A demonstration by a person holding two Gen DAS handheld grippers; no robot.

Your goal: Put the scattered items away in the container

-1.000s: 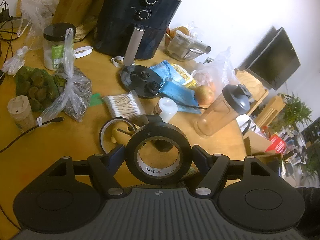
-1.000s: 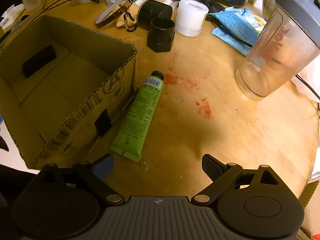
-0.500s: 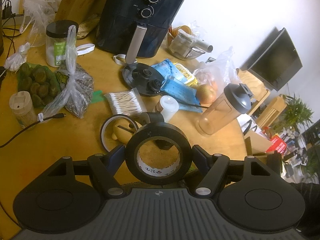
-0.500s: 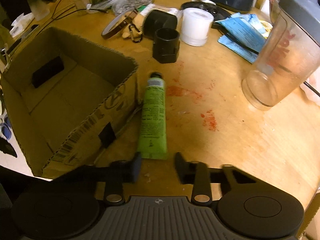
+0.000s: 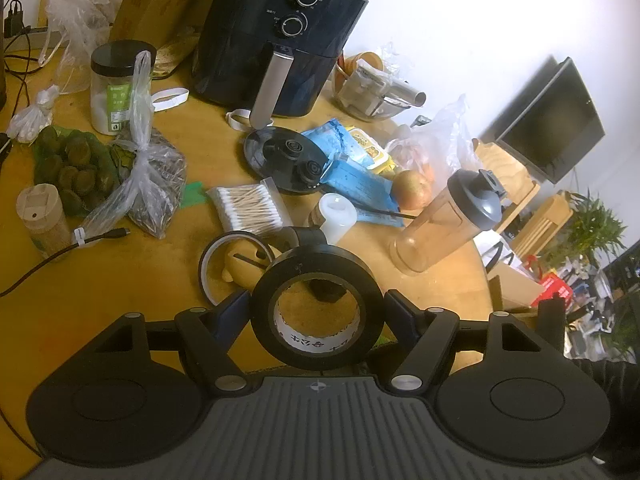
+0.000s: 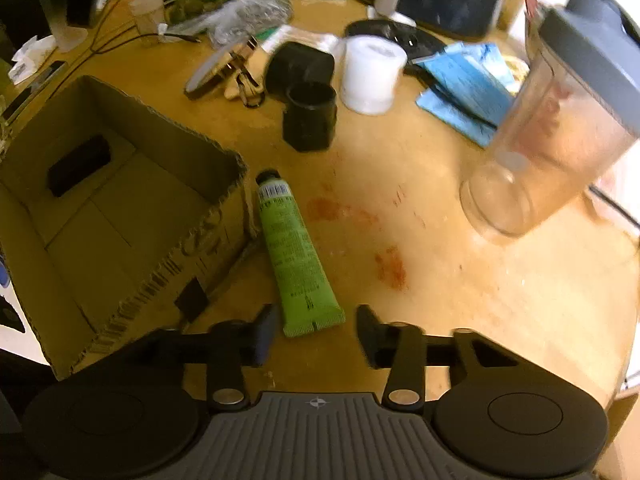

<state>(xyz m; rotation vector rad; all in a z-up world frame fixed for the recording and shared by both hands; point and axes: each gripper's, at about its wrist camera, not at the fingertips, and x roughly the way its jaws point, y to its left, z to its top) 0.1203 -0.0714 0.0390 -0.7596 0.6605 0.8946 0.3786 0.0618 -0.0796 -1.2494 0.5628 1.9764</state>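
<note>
My left gripper (image 5: 316, 308) is shut on a black roll of tape (image 5: 316, 266), held upright above the wooden table. In the right wrist view a green tube (image 6: 294, 252) with a black cap lies on the table beside the open cardboard box (image 6: 160, 120). My right gripper (image 6: 316, 330) hangs low over the tube's crimped tail. Its jaws are opening, and the tail lies between the fingertips without either pad touching it. A dark flat object rests inside the box.
A clear shaker bottle (image 6: 552, 132) stands at the right. Behind the tube are a black cup (image 6: 310, 118), a white jar (image 6: 372, 76) and blue packets (image 6: 464, 84). The left wrist view shows an air fryer (image 5: 276, 36), cotton swabs (image 5: 248, 208), bags and cables.
The right gripper's jaws went from wide apart to narrow at the tube's tail, then spread again. The tube's tail has swung away from the box. The left gripper still holds the tape.
</note>
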